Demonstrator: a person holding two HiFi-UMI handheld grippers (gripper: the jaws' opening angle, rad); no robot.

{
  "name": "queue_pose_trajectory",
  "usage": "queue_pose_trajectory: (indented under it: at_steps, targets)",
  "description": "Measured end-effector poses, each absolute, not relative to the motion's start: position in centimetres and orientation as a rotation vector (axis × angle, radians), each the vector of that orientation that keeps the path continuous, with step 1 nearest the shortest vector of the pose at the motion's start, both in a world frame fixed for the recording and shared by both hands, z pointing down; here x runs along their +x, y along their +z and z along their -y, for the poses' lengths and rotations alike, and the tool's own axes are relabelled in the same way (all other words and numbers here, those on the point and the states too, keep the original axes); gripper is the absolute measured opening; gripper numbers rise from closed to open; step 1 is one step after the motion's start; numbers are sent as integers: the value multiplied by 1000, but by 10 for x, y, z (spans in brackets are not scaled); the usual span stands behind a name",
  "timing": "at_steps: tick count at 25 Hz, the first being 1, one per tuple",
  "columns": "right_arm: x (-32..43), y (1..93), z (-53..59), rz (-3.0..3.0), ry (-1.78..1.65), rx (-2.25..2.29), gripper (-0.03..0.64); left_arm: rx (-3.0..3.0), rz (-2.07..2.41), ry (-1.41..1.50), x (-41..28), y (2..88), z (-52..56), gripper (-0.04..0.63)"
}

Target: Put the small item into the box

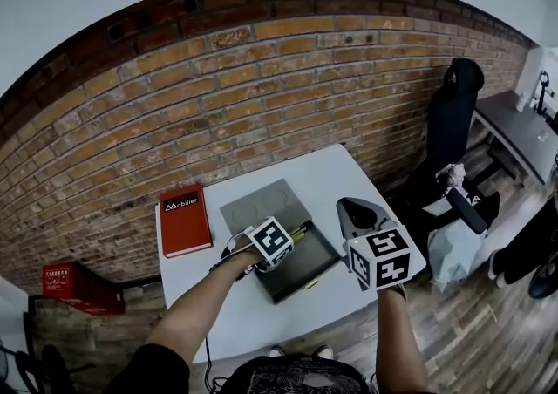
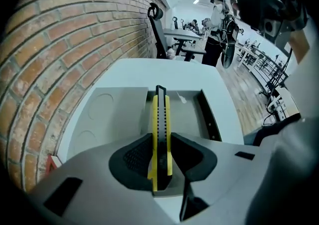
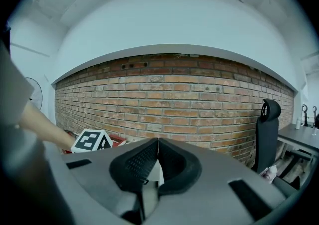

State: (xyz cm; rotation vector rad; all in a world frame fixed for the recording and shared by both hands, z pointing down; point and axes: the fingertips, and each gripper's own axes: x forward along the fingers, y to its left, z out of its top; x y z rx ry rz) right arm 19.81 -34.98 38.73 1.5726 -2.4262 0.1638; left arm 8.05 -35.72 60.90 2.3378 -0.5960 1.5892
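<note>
The small item is a yellow and black utility knife (image 2: 160, 119), and my left gripper (image 2: 160, 144) is shut on it, pads pressing its sides. The knife points forward above the open dark grey box (image 2: 192, 117). From the head view, the left gripper (image 1: 283, 242) hovers over the box (image 1: 307, 272) near the table's middle, with the knife's yellow tip (image 1: 299, 231) showing past the marker cube. My right gripper (image 1: 356, 214) is held up just right of the box. In its own view the right gripper (image 3: 157, 142) faces the brick wall, shut, with nothing in it.
The box's flat grey lid (image 1: 266, 202) lies just behind it on the white table (image 1: 344, 176). A red book (image 1: 185, 220) sits at the table's left edge. A black office chair (image 1: 453, 122) and bags stand to the right, and a brick wall runs behind.
</note>
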Motion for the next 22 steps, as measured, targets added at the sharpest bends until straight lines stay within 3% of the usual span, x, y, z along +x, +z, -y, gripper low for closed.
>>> queue_pose_trajectory:
  at_steps: [22]
  targets:
    - [212, 408, 376, 2390, 213, 1569, 20, 2211, 435, 1778, 90, 673, 346, 130]
